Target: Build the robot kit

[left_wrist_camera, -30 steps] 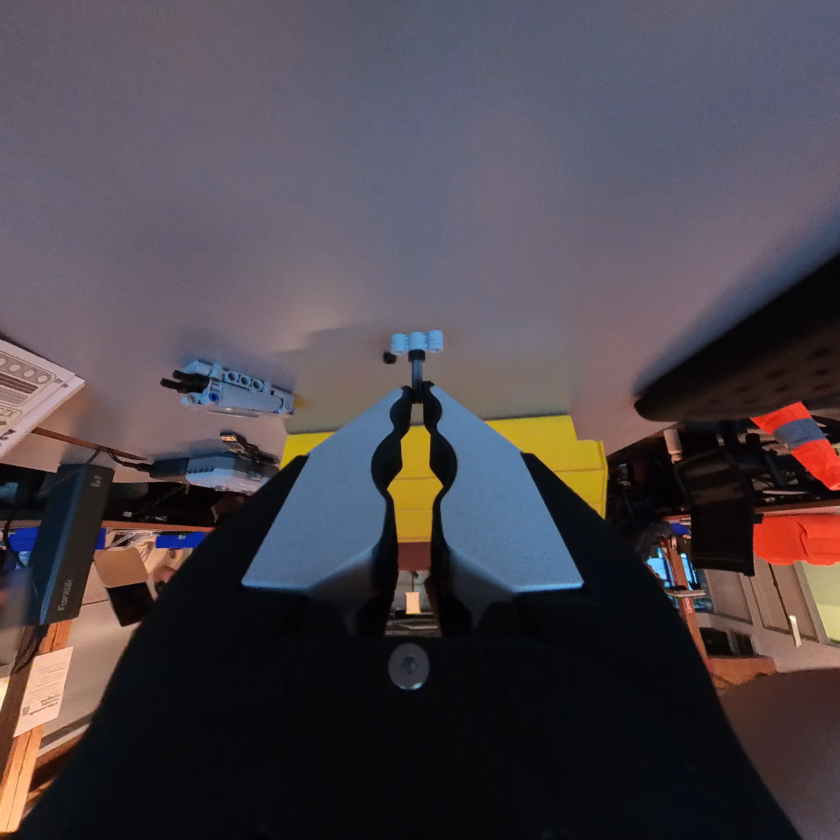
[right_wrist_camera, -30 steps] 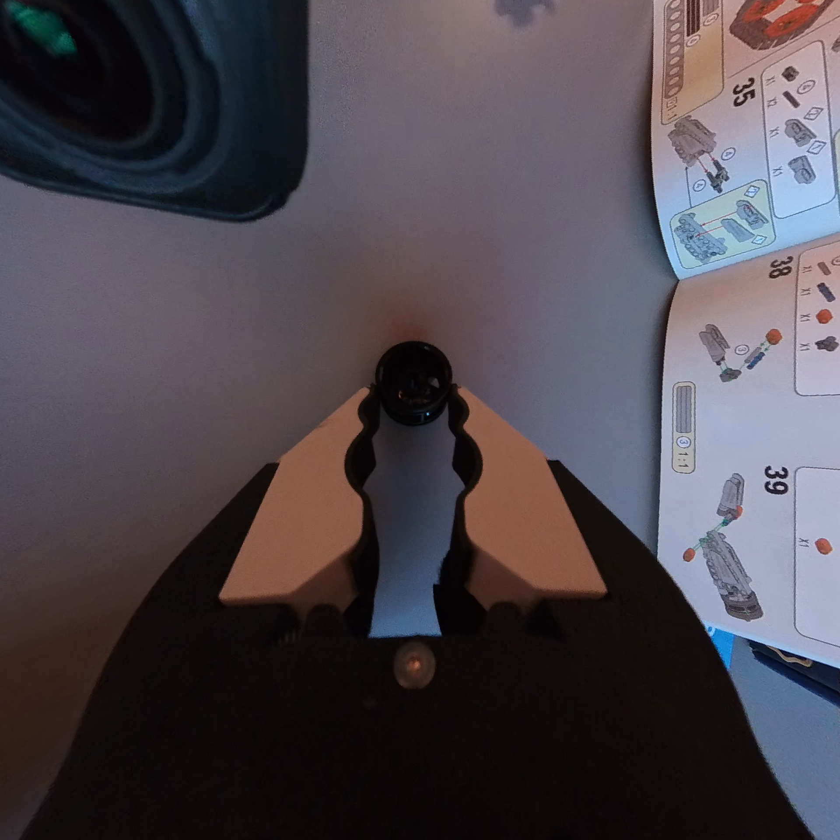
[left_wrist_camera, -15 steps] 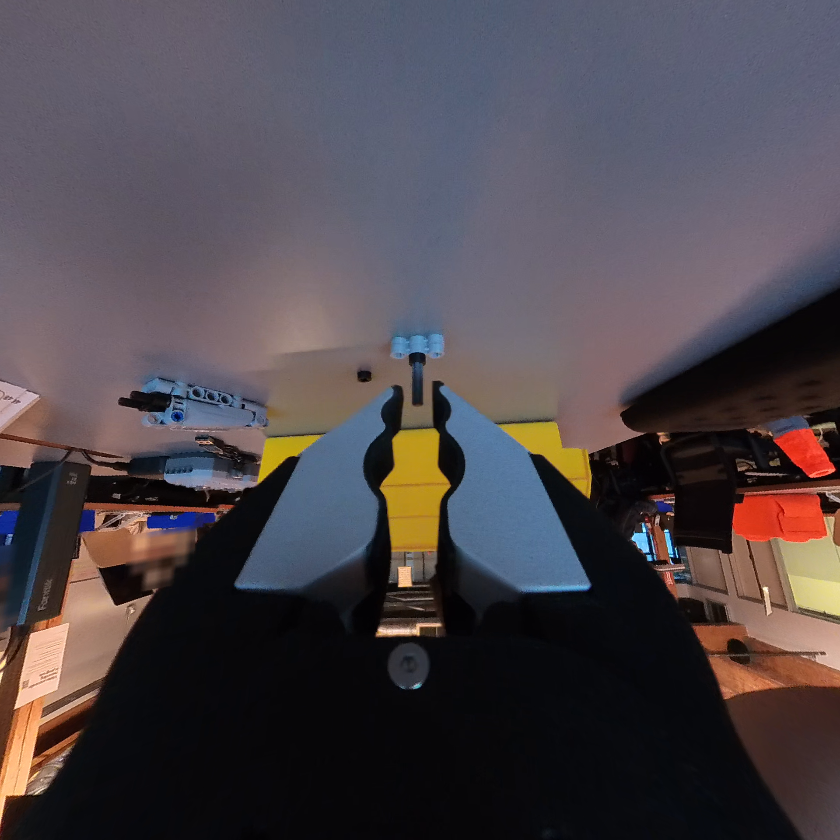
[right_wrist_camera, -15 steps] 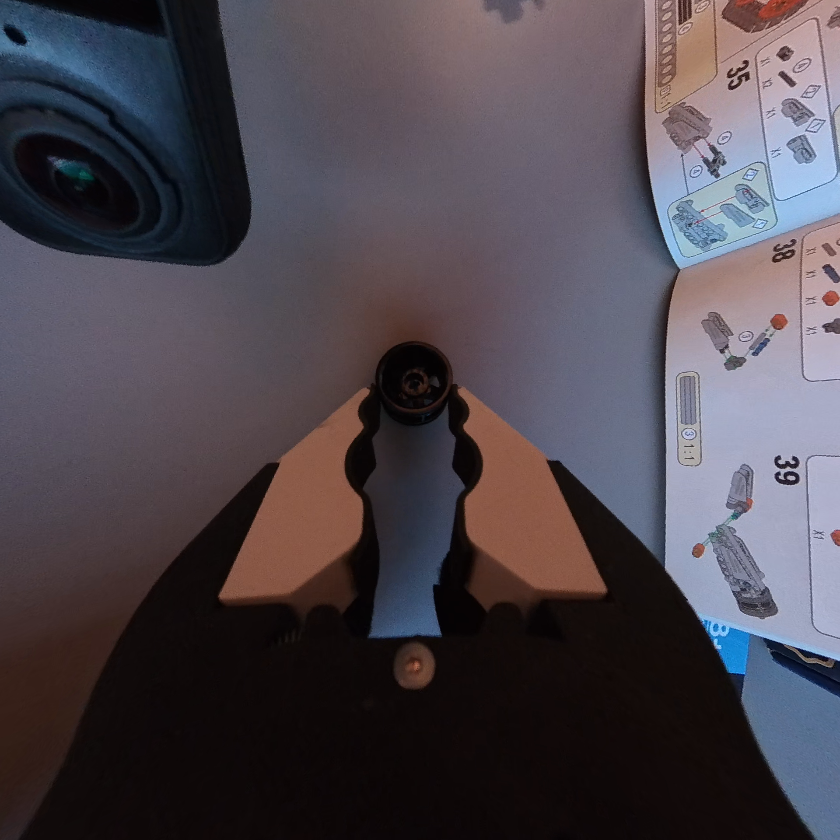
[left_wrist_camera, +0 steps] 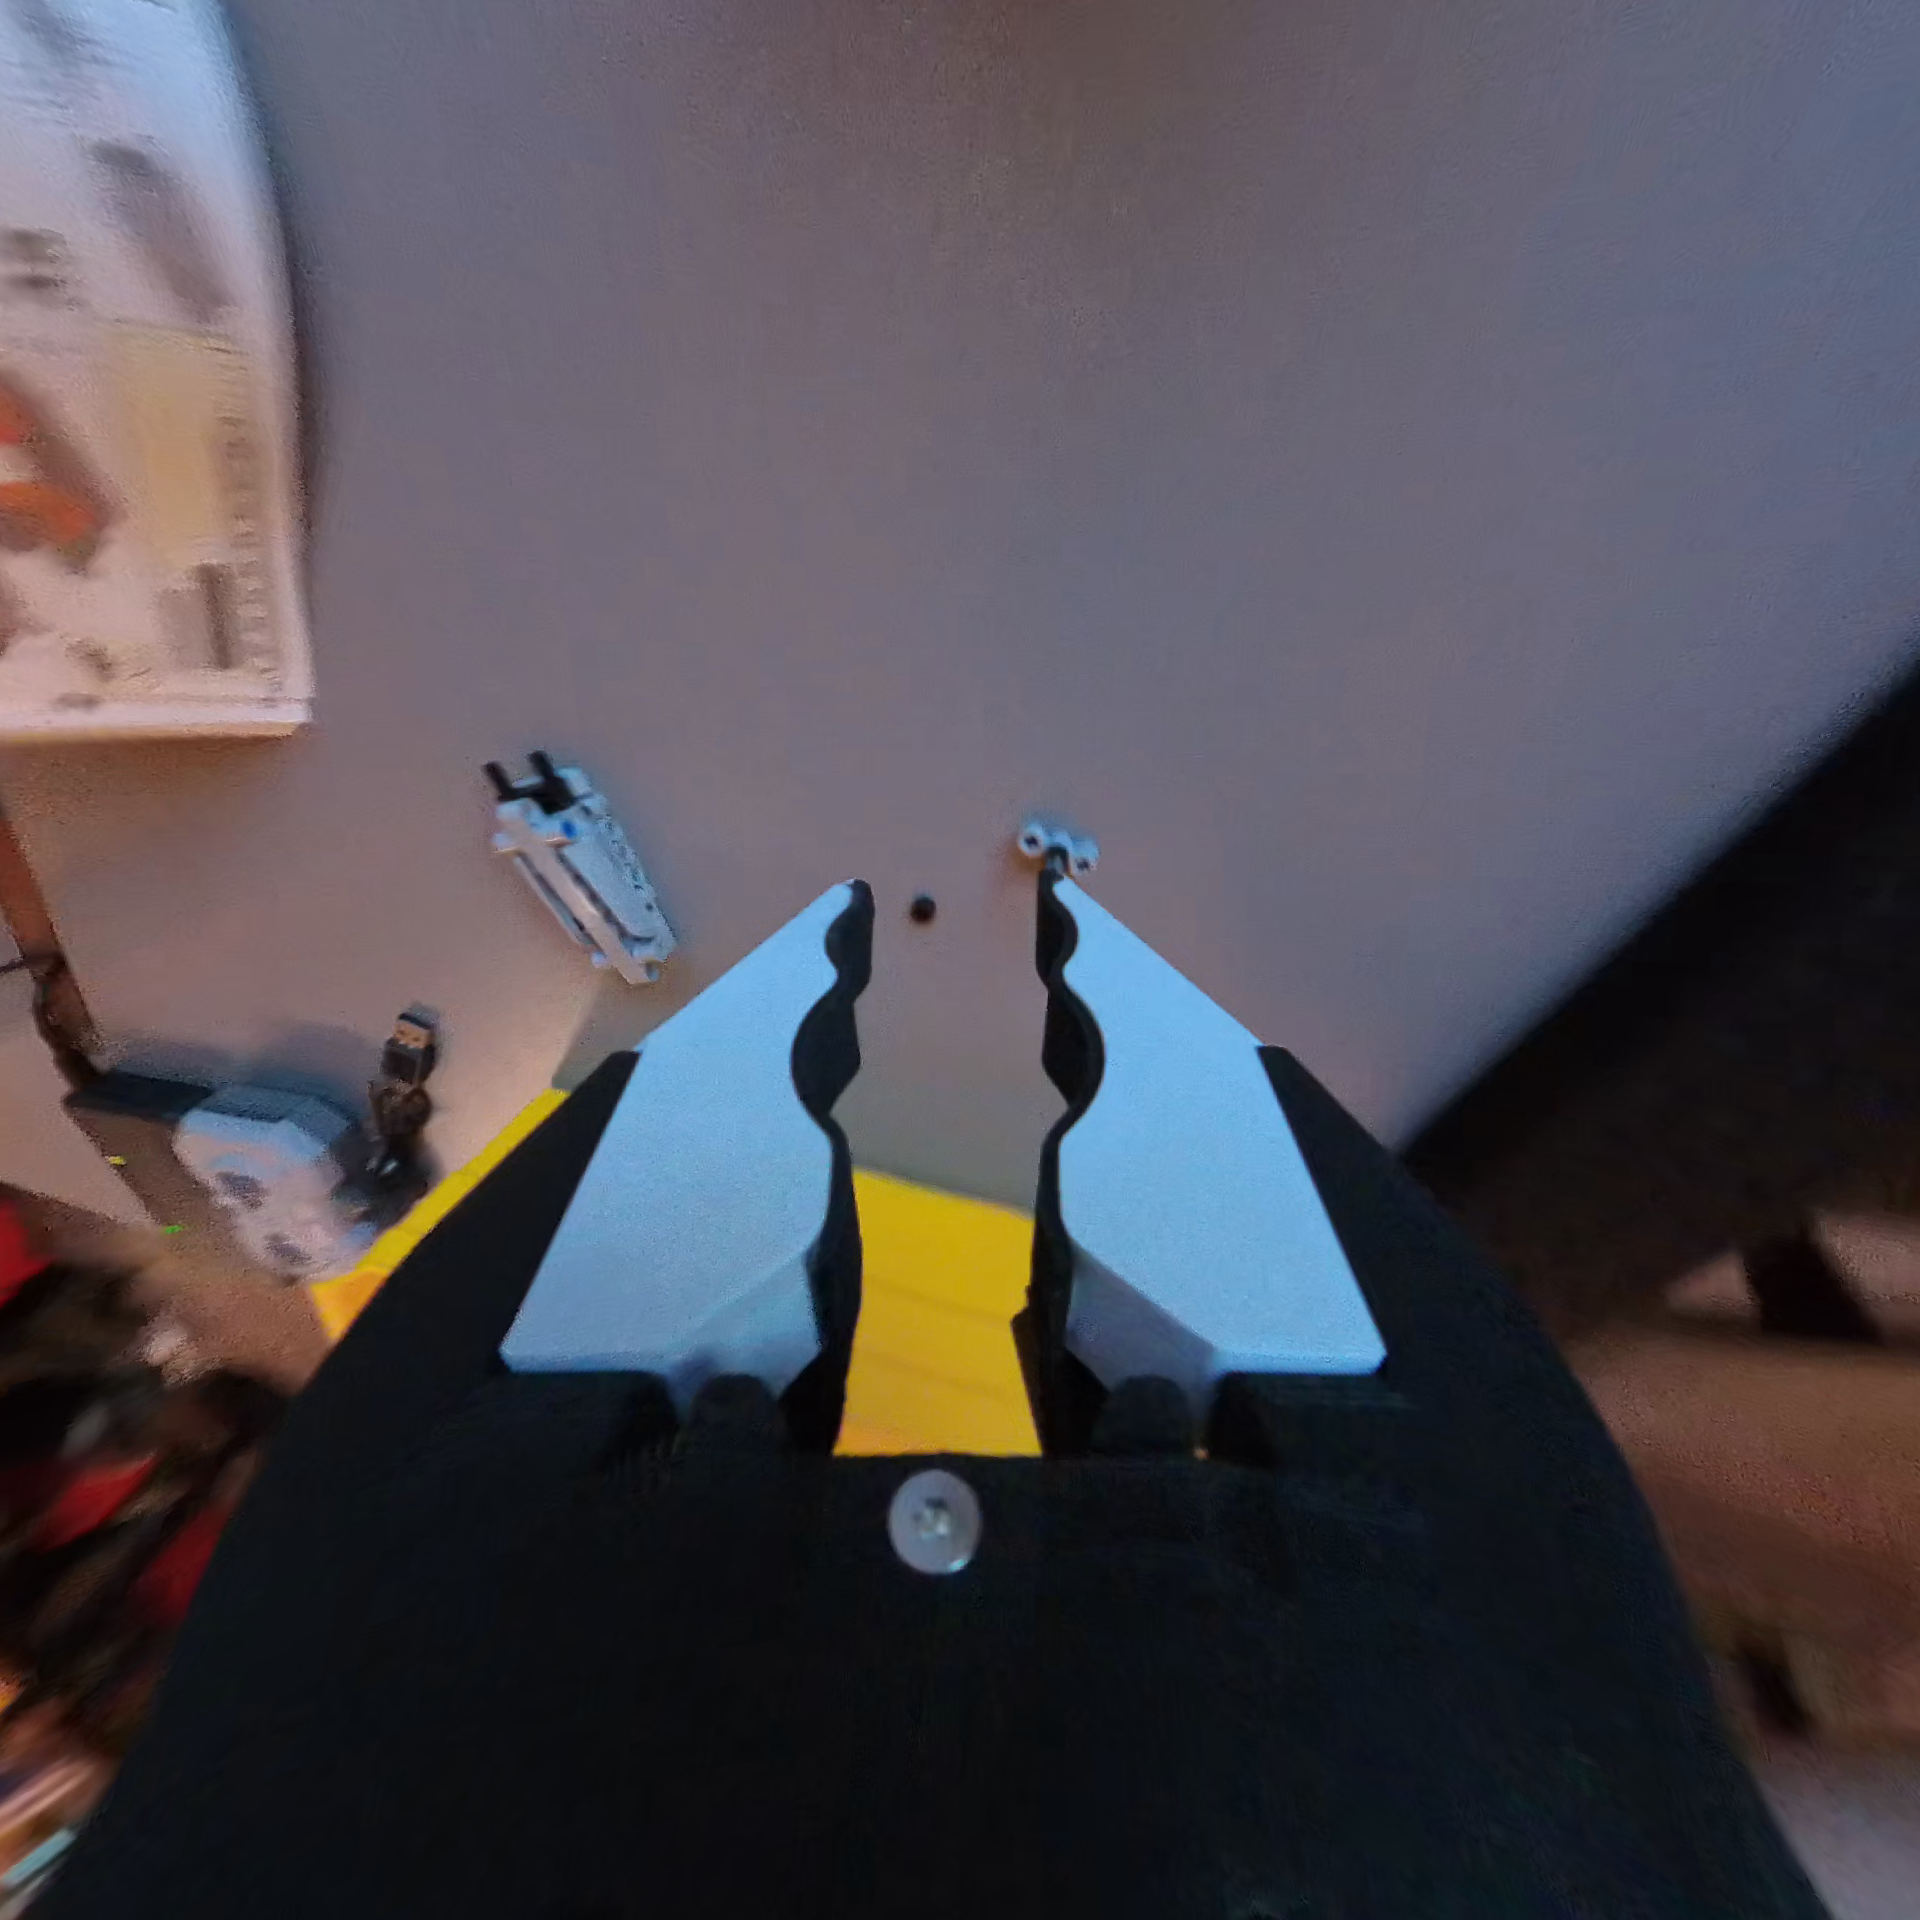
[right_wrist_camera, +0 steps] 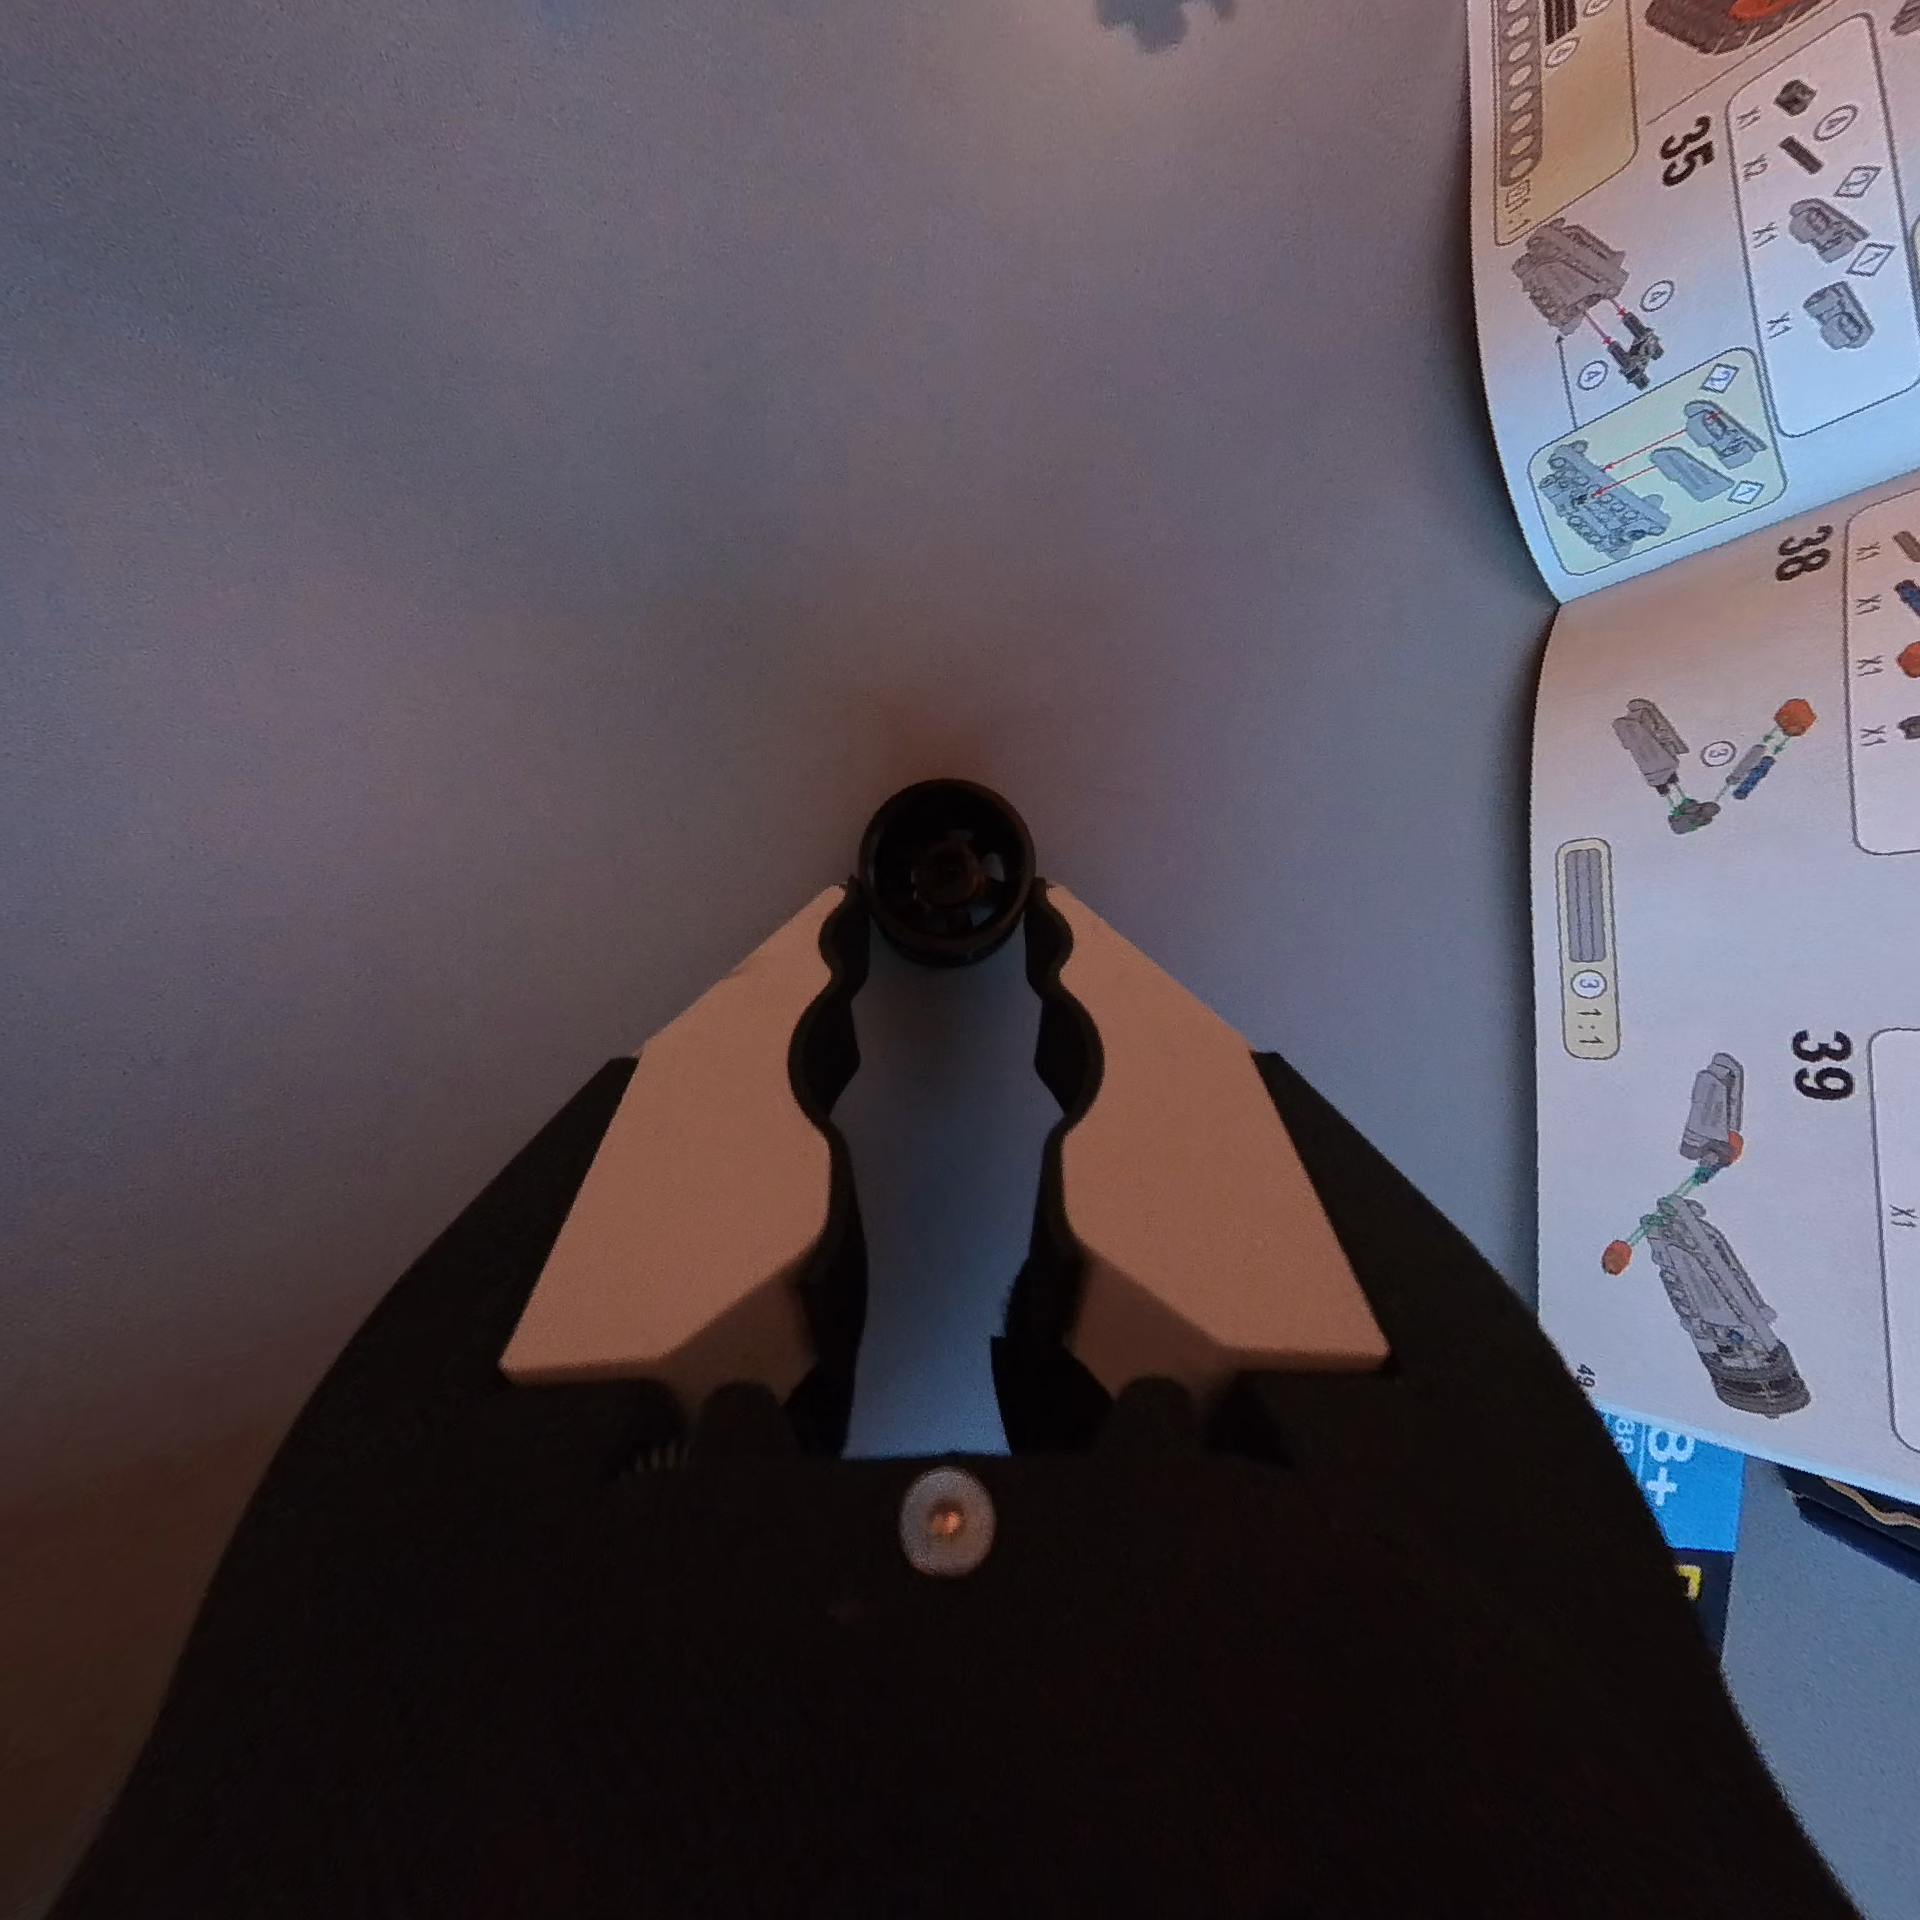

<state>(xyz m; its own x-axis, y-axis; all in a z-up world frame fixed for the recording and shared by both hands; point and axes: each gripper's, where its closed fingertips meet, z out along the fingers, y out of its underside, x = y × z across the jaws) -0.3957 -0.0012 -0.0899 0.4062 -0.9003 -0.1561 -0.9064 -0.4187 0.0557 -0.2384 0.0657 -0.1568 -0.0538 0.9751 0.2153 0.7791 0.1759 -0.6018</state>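
Observation:
My left gripper (left_wrist_camera: 948,888) is open and empty above a white table. A small grey connector piece on a dark axle (left_wrist_camera: 1058,844) lies on the table just past its right fingertip. A tiny black piece (left_wrist_camera: 922,909) lies between the two tips. A grey brick assembly with black pins (left_wrist_camera: 577,868) lies to the left. My right gripper (right_wrist_camera: 943,894) is shut on a small black wheel rim (right_wrist_camera: 943,868), held by its sides at the fingertips above the white table.
An open instruction booklet (right_wrist_camera: 1714,727) lies at the right of the right wrist view and shows blurred at the upper left of the left wrist view (left_wrist_camera: 135,416). A yellow bin (left_wrist_camera: 935,1309), a grey hub with a cable (left_wrist_camera: 270,1174) and a dark chair back (left_wrist_camera: 1704,1039) sit beyond the table edge. The gap from one gripper's tips to the other's is roughly 20 centimeters.
My left gripper let go of the grey connector on its axle, opened wide and swung left. The other gripper's camera left the right wrist view. The right gripper kept hold of the black rim.

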